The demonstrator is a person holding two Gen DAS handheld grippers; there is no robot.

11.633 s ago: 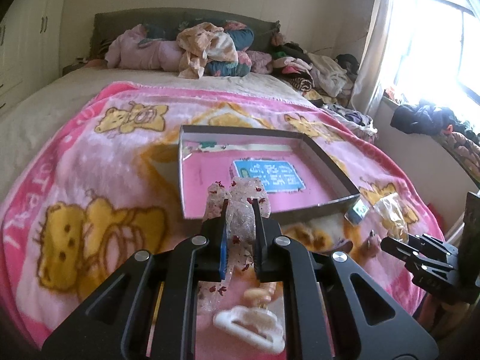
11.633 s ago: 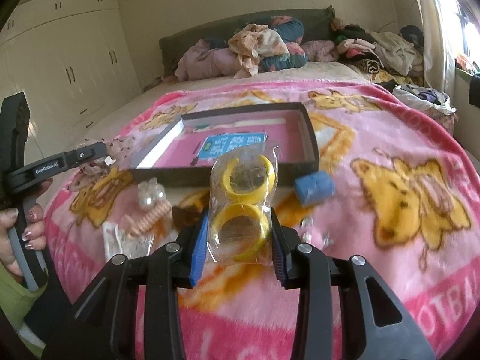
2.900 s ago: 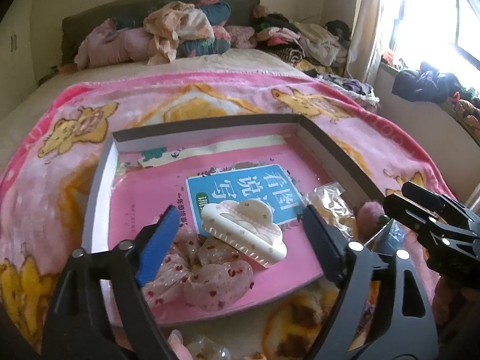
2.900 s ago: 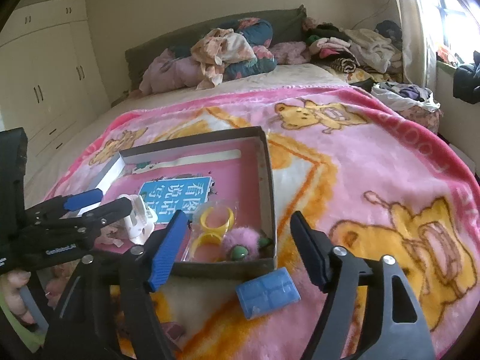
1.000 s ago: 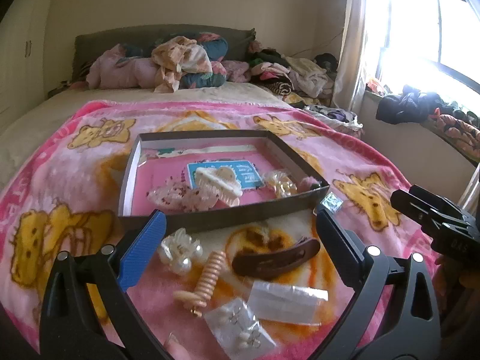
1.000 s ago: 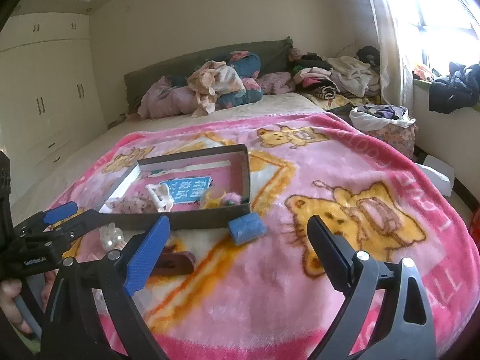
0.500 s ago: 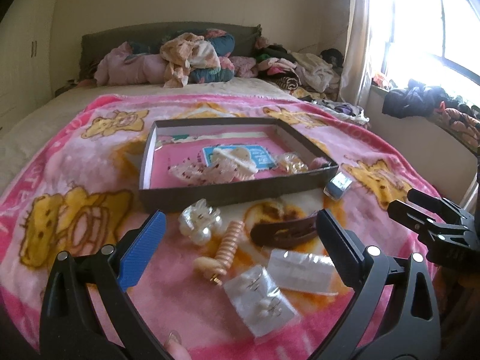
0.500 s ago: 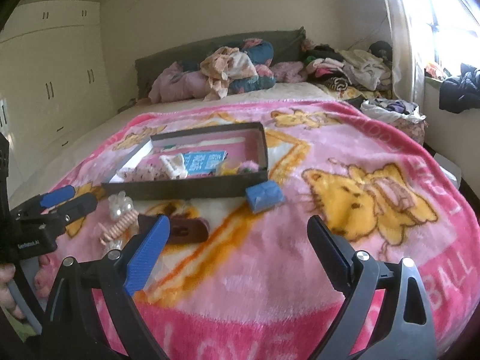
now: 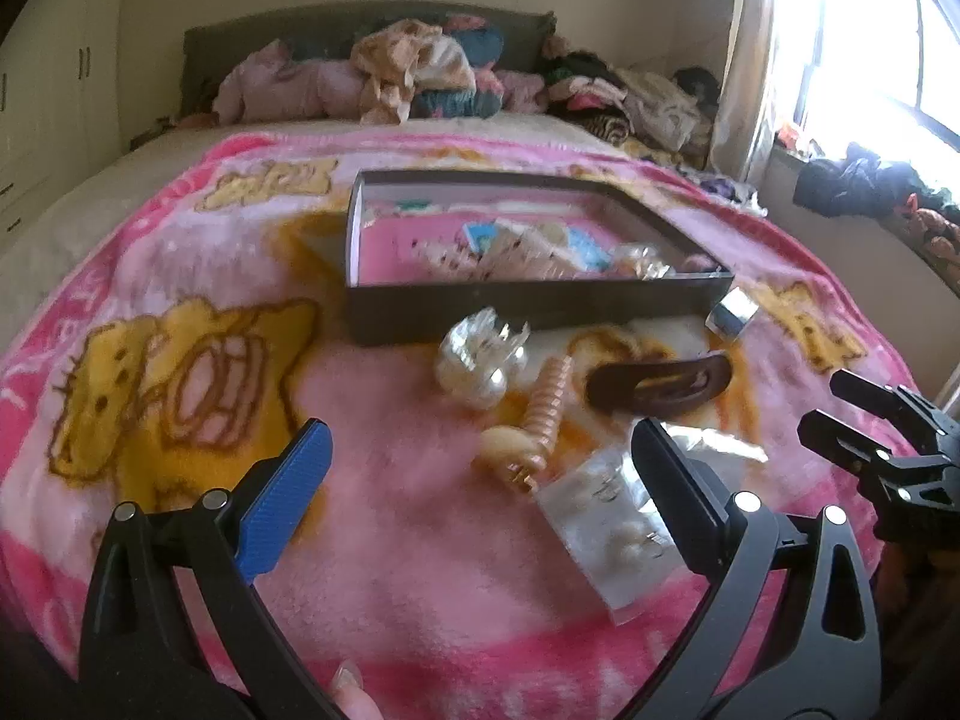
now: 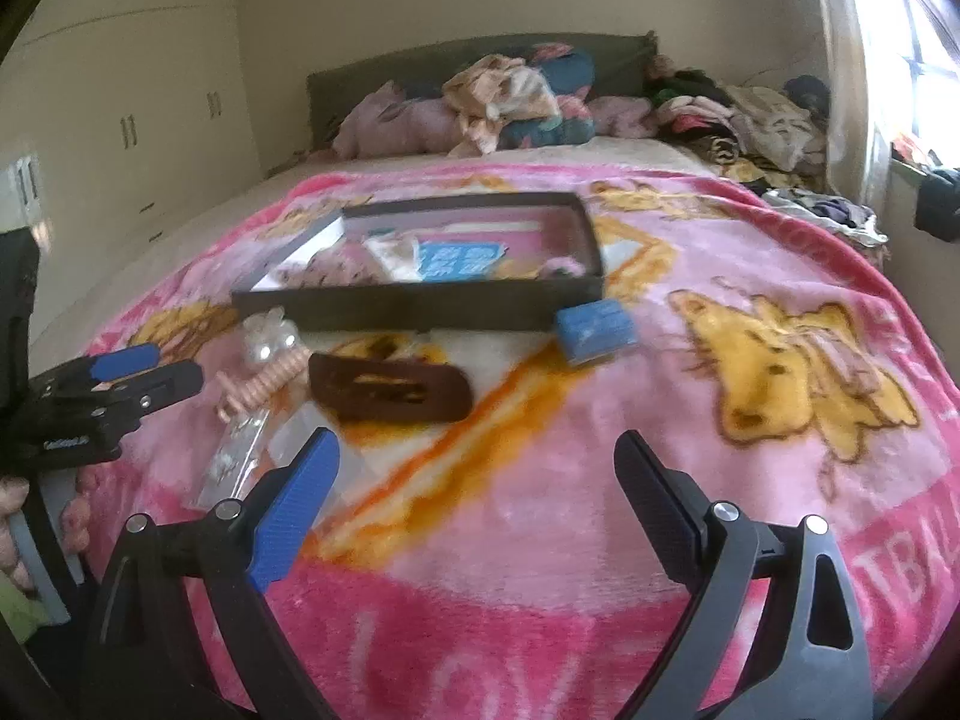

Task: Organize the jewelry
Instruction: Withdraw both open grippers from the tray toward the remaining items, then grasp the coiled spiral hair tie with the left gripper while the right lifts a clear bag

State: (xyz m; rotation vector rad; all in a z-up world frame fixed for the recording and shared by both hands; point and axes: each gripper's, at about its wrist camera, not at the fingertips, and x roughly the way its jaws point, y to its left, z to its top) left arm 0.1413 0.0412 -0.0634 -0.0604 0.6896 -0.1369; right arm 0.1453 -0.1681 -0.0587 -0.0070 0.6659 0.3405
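Observation:
A dark shallow box (image 9: 540, 306) (image 10: 420, 303) lies on the pink blanket and holds a scrunchie, a white claw clip and bagged yellow rings. In front of it lie a clear pearl clip (image 9: 480, 354) (image 10: 267, 330), a peach spiral hair tie (image 9: 540, 414) (image 10: 264, 387), a brown barrette (image 9: 657, 387) (image 10: 390, 396), clear earring packets (image 9: 606, 516) (image 10: 237, 459) and a small blue box (image 9: 732, 315) (image 10: 594, 327). My left gripper (image 9: 480, 468) is open above the blanket near the spiral tie. My right gripper (image 10: 477, 480) is open over bare blanket, nothing between its fingers.
The pink cartoon blanket (image 10: 750, 420) covers the bed. Piled clothes (image 9: 420, 72) lie at the headboard. White wardrobes (image 10: 120, 108) stand left, a bright window (image 9: 870, 60) right with more clothes on the sill. A person's fingertip (image 9: 354, 699) shows under my left gripper.
Both grippers have drawn back from the box and dropped lower towards the loose items in front of it. They were shut on a scrunchie and bagged rings much earlier; both now stand empty.

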